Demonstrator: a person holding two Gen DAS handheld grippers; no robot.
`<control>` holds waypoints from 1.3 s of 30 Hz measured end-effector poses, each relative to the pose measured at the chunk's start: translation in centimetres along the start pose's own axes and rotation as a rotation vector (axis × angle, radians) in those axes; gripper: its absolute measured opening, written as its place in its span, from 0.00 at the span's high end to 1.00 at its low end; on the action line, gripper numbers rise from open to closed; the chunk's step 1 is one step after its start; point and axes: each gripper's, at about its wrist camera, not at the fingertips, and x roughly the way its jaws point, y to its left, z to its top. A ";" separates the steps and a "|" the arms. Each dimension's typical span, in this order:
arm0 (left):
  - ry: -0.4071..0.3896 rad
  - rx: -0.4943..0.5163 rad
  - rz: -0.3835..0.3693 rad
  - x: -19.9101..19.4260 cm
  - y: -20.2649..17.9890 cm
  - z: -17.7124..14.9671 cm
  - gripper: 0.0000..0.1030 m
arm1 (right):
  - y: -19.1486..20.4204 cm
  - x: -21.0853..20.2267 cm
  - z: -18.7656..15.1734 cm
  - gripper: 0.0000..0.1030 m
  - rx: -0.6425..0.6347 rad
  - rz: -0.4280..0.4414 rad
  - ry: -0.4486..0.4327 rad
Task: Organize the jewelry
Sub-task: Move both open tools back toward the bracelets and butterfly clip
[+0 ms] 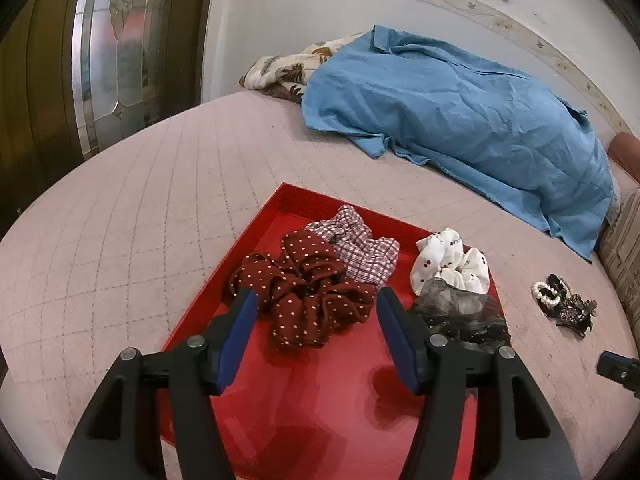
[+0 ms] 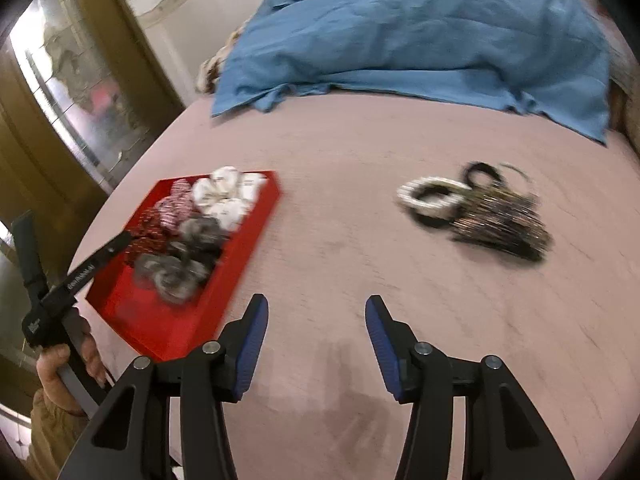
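Well, both jaws open w/ nothing between; beaded pile (image 2: 476,212) by pearl bracelet (image 2: 432,197) blurred, items unclear.

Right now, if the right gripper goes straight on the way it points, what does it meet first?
Probably bare pink bedspread: the open right gripper holds nothing. The pearl bracelet and dark pieces lie right of that line; depth is unclear.

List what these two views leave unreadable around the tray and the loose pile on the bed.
- Loose pile: right wrist view, motion blur smears it; left wrist view, too small to count pieces beyond a pearl band.
- Dark sheer scrunchie: left wrist view, partly behind a finger of the left gripper.
- Red tray: near end cut off by the frame edge.
- Whatever lies under the blue cloth.
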 end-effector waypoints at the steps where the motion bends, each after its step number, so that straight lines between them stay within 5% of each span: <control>1: -0.005 0.006 0.002 -0.2 -0.2 -0.1 0.41 | -0.8 -0.5 -0.3 0.44 0.009 -0.011 -0.005; 7: -0.004 0.074 0.008 -1.5 -2.6 -0.6 0.41 | -7.8 -3.8 -2.3 0.43 0.116 -0.086 -0.038; 21: 0.021 0.223 -0.210 -9.0 -13.7 0.8 0.34 | -16.4 -6.5 -3.1 0.42 0.281 -0.083 -0.118; 31: 0.130 0.315 -0.274 -6.2 -21.8 -1.1 0.34 | -18.3 -3.9 -0.6 0.36 0.250 -0.023 -0.121; 39: 0.244 0.309 -0.265 0.6 -25.7 -0.6 0.34 | -17.7 -0.2 1.9 0.27 0.079 -0.012 -0.100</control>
